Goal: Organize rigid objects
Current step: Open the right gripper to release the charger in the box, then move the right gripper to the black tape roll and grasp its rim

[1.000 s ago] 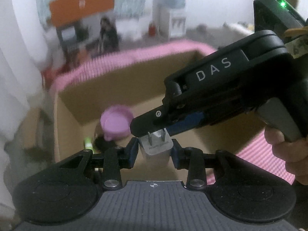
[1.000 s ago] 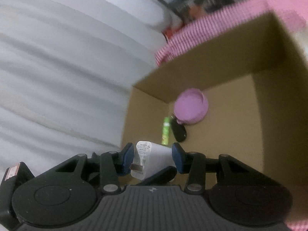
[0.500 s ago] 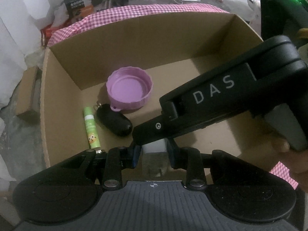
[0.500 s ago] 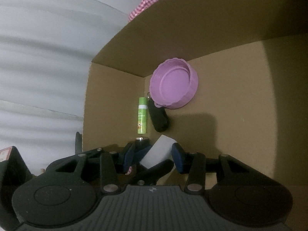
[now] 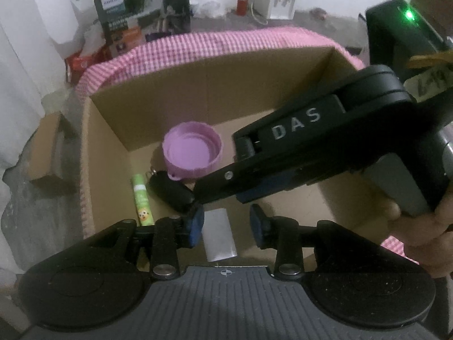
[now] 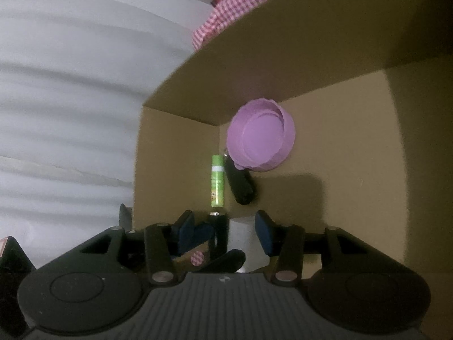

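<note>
My left gripper [image 5: 226, 222] has just been opening, its pads clear of the white charger [image 5: 219, 235] between them. My right gripper [image 6: 223, 231] has eased apart too, the charger loose inside the cardboard box [image 5: 198, 93], near the purple lid [image 5: 192, 151].

Left wrist view looks steeply down into the cardboard box [image 5: 104, 147] from close above; right wrist view peers in lower, nearer. Both share the purple lid [image 5: 192, 153].
</note>
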`<act>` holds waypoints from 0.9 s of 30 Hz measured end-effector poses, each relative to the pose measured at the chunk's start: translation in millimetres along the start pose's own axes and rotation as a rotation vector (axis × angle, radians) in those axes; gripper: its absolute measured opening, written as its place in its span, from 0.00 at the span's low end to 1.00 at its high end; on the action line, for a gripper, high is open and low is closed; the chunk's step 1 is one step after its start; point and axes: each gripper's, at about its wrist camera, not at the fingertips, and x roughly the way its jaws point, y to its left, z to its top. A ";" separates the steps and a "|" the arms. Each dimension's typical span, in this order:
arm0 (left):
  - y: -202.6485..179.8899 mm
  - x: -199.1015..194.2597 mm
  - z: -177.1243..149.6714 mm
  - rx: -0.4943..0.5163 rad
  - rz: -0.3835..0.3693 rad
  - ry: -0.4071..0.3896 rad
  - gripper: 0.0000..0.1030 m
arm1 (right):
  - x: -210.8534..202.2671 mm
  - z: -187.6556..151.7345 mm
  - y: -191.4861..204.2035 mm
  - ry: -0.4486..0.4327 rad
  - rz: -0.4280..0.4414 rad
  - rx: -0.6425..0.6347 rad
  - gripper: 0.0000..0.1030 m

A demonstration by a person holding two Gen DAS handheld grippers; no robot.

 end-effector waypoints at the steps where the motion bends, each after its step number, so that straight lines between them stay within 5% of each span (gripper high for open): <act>1: -0.2 -4.8 -0.2 0.000 -0.003 -0.011 0.35 | -3.9 -0.5 1.0 -0.010 0.004 -0.003 0.49; 12: 1.9 -72.4 -23.0 -0.020 -0.023 -0.190 0.53 | -54.5 -21.6 15.8 -0.117 0.040 -0.049 0.49; 18: -2.8 -114.2 -68.9 -0.018 -0.053 -0.338 0.74 | -101.6 -67.4 26.0 -0.202 0.108 -0.139 0.49; 23: -9.1 -115.6 -112.3 -0.043 -0.083 -0.357 0.93 | -125.9 -119.3 22.0 -0.244 0.162 -0.189 0.51; 27: -17.8 -99.2 -144.1 -0.044 -0.052 -0.322 0.95 | -122.4 -162.8 15.2 -0.251 0.152 -0.221 0.56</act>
